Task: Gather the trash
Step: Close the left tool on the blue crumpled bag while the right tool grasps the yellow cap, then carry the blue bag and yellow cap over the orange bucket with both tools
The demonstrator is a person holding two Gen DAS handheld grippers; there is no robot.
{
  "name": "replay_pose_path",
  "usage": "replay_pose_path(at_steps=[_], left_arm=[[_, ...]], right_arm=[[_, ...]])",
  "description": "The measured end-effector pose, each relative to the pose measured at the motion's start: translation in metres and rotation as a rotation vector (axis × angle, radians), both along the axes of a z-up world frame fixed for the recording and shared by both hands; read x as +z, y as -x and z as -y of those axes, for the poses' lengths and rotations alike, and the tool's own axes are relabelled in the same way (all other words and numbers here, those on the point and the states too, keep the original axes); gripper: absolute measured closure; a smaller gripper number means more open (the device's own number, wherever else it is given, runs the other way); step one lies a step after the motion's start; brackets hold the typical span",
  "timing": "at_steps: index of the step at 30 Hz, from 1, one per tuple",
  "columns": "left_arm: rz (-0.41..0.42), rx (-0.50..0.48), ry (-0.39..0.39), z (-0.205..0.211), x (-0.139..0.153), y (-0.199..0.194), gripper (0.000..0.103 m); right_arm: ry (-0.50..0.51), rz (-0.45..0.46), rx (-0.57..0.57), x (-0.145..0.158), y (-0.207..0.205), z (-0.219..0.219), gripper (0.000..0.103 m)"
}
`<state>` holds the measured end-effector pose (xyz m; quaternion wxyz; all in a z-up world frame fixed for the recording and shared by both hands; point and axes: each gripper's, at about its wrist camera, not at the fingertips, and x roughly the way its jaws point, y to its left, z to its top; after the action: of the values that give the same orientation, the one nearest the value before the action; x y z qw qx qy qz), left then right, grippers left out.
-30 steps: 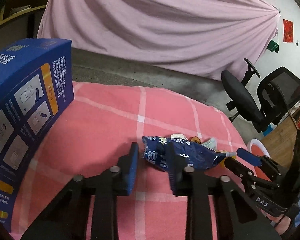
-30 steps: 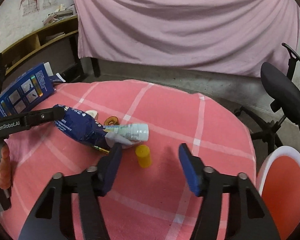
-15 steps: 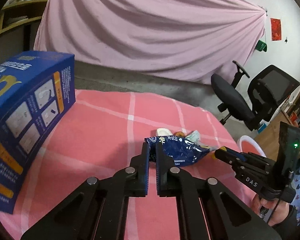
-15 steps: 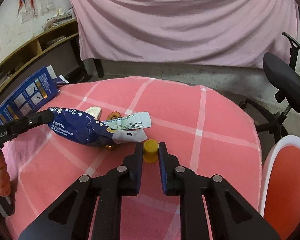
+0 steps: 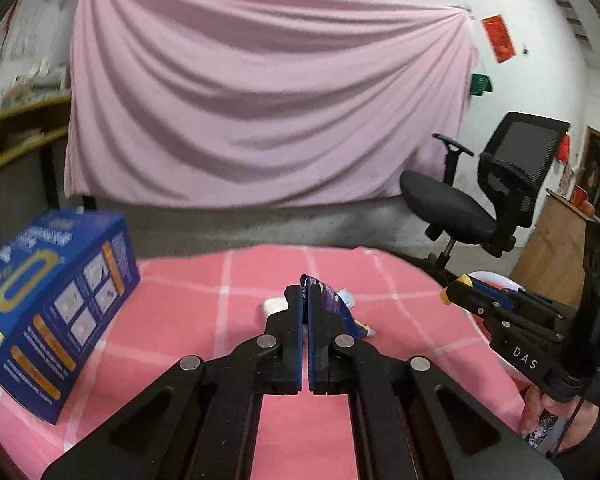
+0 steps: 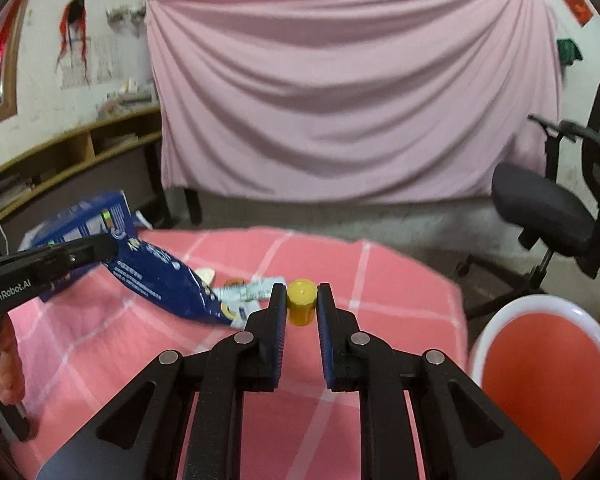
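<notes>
My left gripper [image 5: 305,294] is shut on the upper edge of a dark blue snack bag [image 5: 332,300], which hangs lifted off the pink checked tablecloth [image 5: 204,312]. In the right wrist view the same snack bag [image 6: 164,284] dangles from the left gripper [image 6: 110,246] at the left. My right gripper [image 6: 302,294] is shut on a small yellow cap [image 6: 301,301], held just above the cloth; it shows in the left wrist view as the right gripper [image 5: 454,290] with the yellow cap [image 5: 462,280] at its tips. A white wrapper [image 6: 246,291] and small scraps [image 6: 206,274] lie on the cloth behind.
A blue carton [image 5: 56,308] stands at the table's left edge. A red bin with a white rim [image 6: 540,360] sits beside the table at the right. Black office chairs [image 5: 484,196] stand beyond it, and a pink sheet [image 6: 340,92] hangs at the back.
Both grippers closed, the left on the snack bag and the right on the yellow cap, and both have risen, lifting the bag and the cap off the cloth.
</notes>
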<state>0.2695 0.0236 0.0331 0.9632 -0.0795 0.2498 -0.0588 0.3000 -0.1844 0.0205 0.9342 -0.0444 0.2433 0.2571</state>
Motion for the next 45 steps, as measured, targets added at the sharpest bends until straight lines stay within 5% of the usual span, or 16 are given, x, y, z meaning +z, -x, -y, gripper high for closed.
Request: replay_pose_path(at_steps=[7, 13, 24, 34, 45], left_arm=[[0.112, -0.029, -0.047, 0.039, 0.022, 0.018, 0.103], [0.195, -0.066, -0.003, 0.067, 0.043, 0.021, 0.103], [0.345, -0.133, 0.009, 0.135, 0.069, 0.018, 0.103], [0.289, -0.244, 0.061, 0.203, 0.064, 0.002, 0.103], [0.124, -0.272, 0.062, 0.245, 0.038, -0.027, 0.103]], right_arm=[[-0.083, 0.163, -0.058, 0.025, 0.024, 0.031, 0.090], [-0.138, 0.294, -0.121, 0.047, 0.042, 0.060, 0.090], [-0.203, 0.370, -0.247, 0.065, 0.052, 0.114, 0.090], [-0.220, 0.307, -0.385, 0.059, 0.045, 0.169, 0.090], [-0.174, 0.155, -0.454, 0.029, 0.028, 0.206, 0.090]])
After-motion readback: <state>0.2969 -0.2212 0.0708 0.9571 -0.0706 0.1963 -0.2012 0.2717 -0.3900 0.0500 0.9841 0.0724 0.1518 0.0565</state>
